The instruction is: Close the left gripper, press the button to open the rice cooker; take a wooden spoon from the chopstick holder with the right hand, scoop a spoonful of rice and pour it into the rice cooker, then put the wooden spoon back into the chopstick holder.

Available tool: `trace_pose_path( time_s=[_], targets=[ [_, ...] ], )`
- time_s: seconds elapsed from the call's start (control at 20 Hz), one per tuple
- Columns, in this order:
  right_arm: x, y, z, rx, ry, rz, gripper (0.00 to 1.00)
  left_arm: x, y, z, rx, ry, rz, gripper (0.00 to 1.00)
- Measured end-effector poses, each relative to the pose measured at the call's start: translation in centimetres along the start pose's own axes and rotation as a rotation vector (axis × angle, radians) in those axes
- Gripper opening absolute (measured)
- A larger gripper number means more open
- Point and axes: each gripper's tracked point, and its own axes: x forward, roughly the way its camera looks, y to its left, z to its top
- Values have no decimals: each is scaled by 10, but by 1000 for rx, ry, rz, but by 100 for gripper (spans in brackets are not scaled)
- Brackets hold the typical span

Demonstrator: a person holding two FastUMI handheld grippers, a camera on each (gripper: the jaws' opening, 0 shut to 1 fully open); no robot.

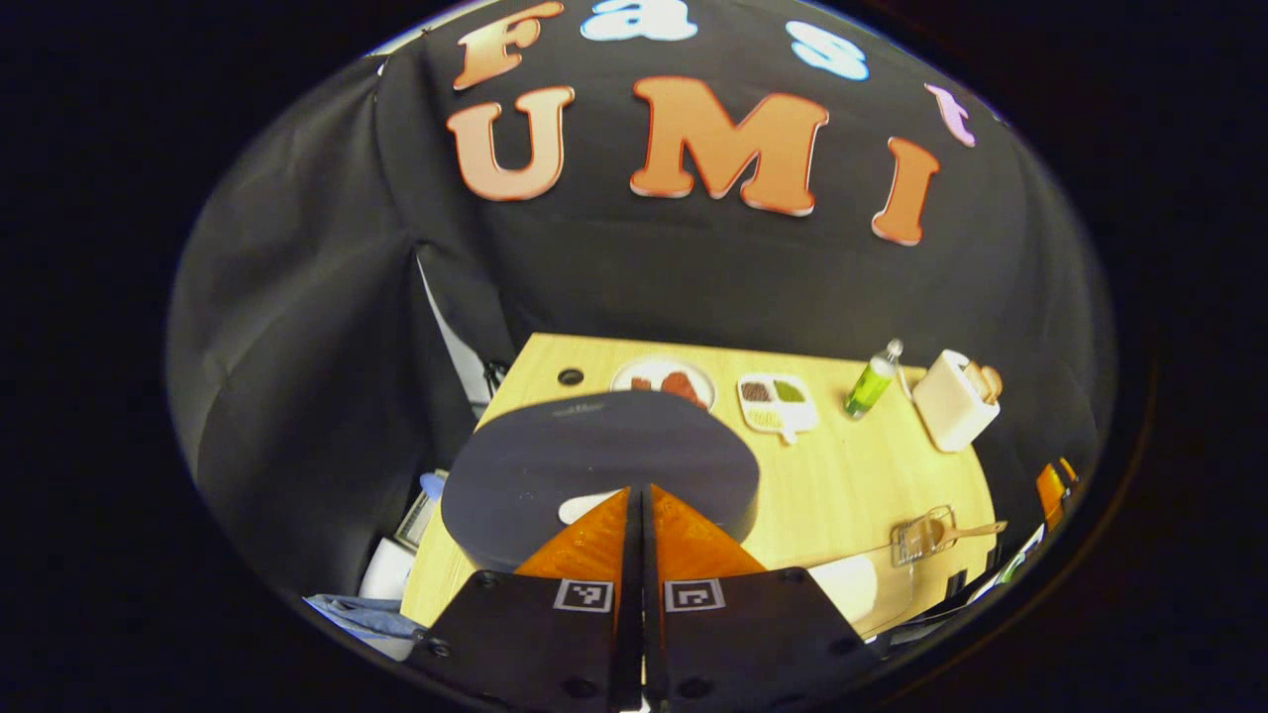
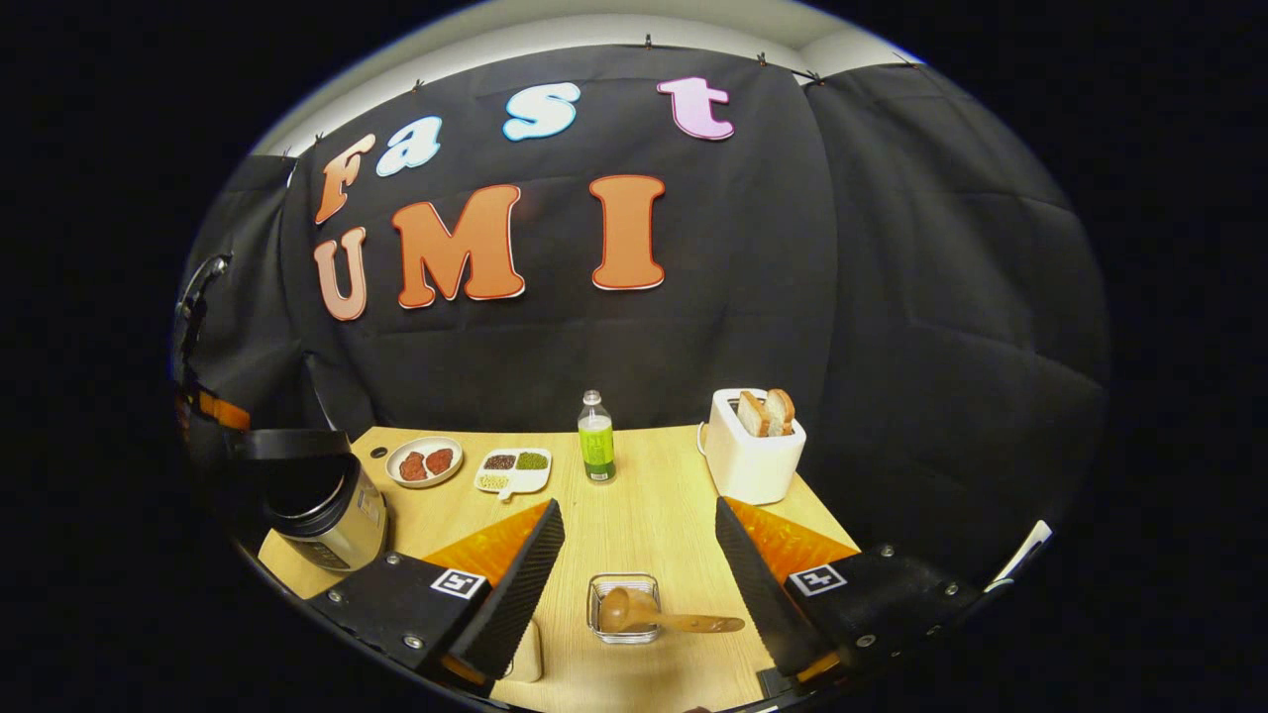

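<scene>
My left tongs [image 1: 639, 500] are pressed together, tips over the dark lid of the rice cooker [image 1: 594, 465] right in front of them. My right tongs [image 2: 639, 555] stand wide apart with the wooden spoon [image 2: 654, 619] lying across a small clear holder [image 2: 622, 606] between the fingers, touching neither. Beyond them a green bottle [image 2: 595, 438] and a toaster [image 2: 753, 451] stand near the table's [image 2: 654, 495] far edge.

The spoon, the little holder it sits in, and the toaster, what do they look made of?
Spoon: wood, matte brown, faint grain. Holder: probably clear glass or plastic, since the table shows through its walls. Toaster: smooth cream casing, likely plastic or painted metal.
</scene>
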Motion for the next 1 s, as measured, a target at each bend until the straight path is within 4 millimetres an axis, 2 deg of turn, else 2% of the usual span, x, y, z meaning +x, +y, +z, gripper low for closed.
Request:
trace_pose_path(
  time_s=[0.05,0.1,0.25,0.45,0.5,0.6,0.65,0.7,0.75,0.8,0.9,0.95,1.0],
  targets=[
    [2,-3,0,-1,2,-4,95,-7,-1,15,-9,-55,-6,9],
    [3,-7,-1,-3,4,-8,96,-19,0,27,-4,-104,-2,2],
    [8,-16,-6,3,20,-22,96,-50,2,58,44,-268,65,6],
    [17,-29,-27,34,80,-43,95,-80,-18,78,146,-435,146,5],
    [19,-31,-31,46,95,-47,96,-84,-28,77,158,-462,146,5],
    [23,-37,-38,77,111,-47,95,-84,-49,73,162,-492,128,13],
    [26,-41,-42,91,118,-53,95,-84,-58,68,156,-491,111,21],
    [29,-45,-47,101,128,-63,95,-84,-67,64,151,-491,102,24],
    [31,-50,-53,110,138,-72,95,-84,-74,63,148,-493,89,40],
    [33,-53,-59,117,144,-77,95,-85,-80,59,150,-500,91,34],
    [32,-58,-71,127,157,-81,95,-86,-91,61,158,-514,86,58],
    [31,-60,-79,130,164,-83,95,-87,-93,60,165,-525,96,81],
    [28,-62,-88,128,173,-85,94,-87,-96,60,171,-530,100,84]
  ],
)
